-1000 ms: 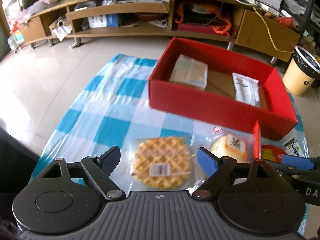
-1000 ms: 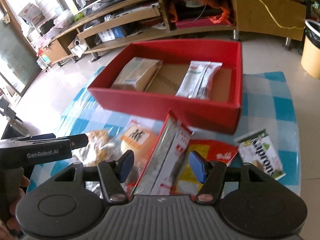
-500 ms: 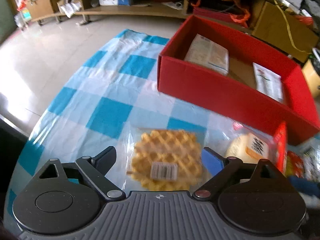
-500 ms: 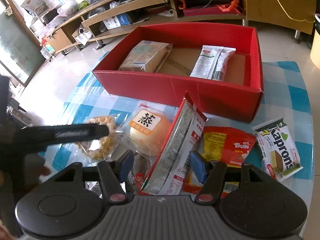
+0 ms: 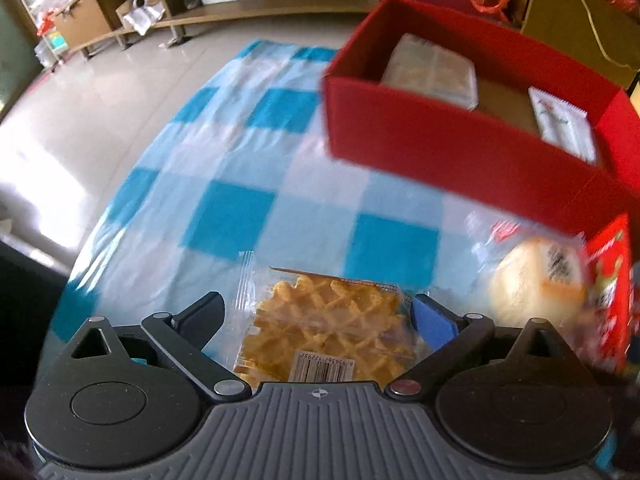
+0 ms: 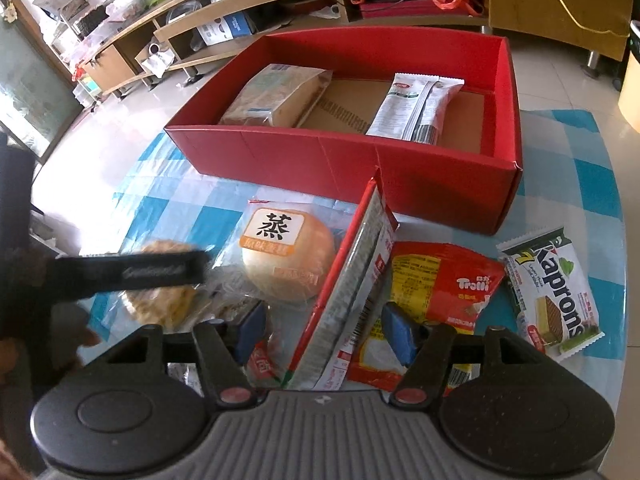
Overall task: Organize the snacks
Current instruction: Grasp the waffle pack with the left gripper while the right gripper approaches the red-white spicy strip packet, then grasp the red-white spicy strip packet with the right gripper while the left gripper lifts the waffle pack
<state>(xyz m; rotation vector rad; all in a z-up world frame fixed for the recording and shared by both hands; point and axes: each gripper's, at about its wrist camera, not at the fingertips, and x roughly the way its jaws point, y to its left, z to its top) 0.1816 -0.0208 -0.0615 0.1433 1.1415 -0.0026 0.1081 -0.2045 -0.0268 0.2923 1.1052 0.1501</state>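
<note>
Waffle pack (image 5: pixel 326 332) lies flat on your worktop (image 5: pixel 224 216), squarely between your left gripper (image 5: pixel 320 316) fingers, still opening, untouched; right fingers (image 6: pixel 400 332) straddle the upright red pack (image 6: pixel 348 300), apart.

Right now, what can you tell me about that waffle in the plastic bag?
The waffle is golden-brown with a grid of little squares, sealed in a clear, crinkly wrapper with a barcode sticker near its lower edge. It lies flat on the blue-and-white checked cloth. The left gripper straddles it, jaws opening, pads not pressing it yet.
</note>
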